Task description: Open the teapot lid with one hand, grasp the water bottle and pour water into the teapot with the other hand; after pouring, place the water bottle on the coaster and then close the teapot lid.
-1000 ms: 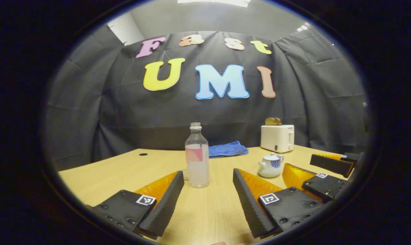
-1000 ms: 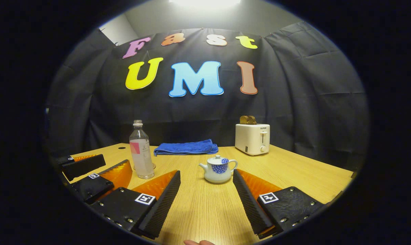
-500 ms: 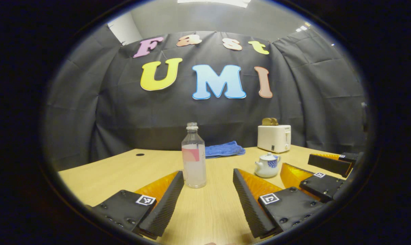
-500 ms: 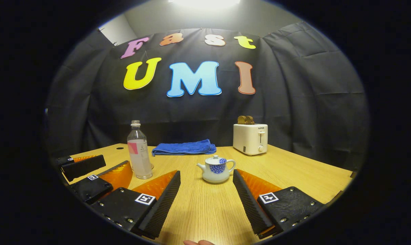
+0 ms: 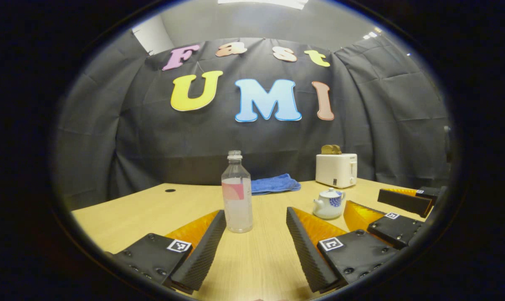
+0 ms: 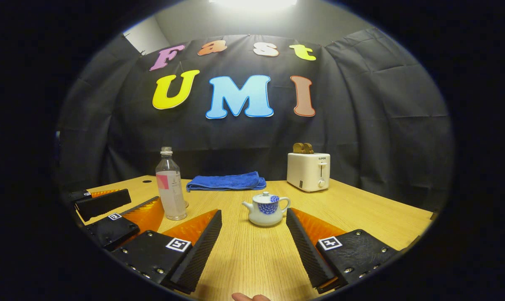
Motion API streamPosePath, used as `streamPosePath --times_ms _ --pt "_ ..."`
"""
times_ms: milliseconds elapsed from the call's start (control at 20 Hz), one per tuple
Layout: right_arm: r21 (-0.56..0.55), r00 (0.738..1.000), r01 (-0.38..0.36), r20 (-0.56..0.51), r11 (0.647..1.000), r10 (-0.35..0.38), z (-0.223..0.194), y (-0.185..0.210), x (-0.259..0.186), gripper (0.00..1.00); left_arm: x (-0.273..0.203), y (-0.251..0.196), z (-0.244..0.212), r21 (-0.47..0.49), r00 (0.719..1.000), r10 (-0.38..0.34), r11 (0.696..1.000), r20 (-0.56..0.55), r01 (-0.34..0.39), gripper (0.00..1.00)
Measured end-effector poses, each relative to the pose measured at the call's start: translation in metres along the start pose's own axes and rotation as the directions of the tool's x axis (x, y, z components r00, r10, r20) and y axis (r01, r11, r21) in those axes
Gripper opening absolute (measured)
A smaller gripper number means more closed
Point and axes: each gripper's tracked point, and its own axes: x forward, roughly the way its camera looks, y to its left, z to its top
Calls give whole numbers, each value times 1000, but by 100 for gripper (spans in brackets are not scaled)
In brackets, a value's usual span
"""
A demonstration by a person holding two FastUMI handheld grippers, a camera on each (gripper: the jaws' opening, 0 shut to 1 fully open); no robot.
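Observation:
A clear water bottle (image 5: 237,196) with a pink label stands upright on the wooden table, just beyond my left gripper (image 5: 255,211), which is open and a little to its right. The lidded white teapot (image 5: 328,204) with a blue pattern sits farther right, beside the open right gripper (image 5: 364,200). In the right gripper view the teapot (image 6: 266,211) stands straight ahead of my open right gripper (image 6: 253,211), lid on. The bottle (image 6: 170,192) is to the left, near the left gripper (image 6: 142,196). A thin pale disc (image 6: 187,204), perhaps the coaster, peeks from behind the bottle's base.
A folded blue towel (image 6: 226,182) lies at the back of the table (image 6: 361,213). A white toaster (image 6: 308,171) holding toast stands at the back right. A person's fingertip (image 6: 246,297) shows at the bottom edge. The black cloth wall closes off the far side.
In the left gripper view the bottle and teapot have drifted slightly left, so that gripper has shifted a little. The right gripper view is nearly unchanged. Both grippers stay open.

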Motion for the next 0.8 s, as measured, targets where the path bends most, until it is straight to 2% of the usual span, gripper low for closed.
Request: streamPosePath --times_ms 350,550,800 --pt "27 1000 7 -6 1000 -6 11 -13 39 95 6 -1 -3 4 1000 -12 1000 -3 12 100" --pt "41 999 36 -31 999 -34 12 -28 75 95 71 21 23 -24 1000 -12 1000 -27 11 100" --pt "50 995 63 -86 997 -58 3 -41 119 95 89 29 23 -17 999 -4 1000 -45 3 100"
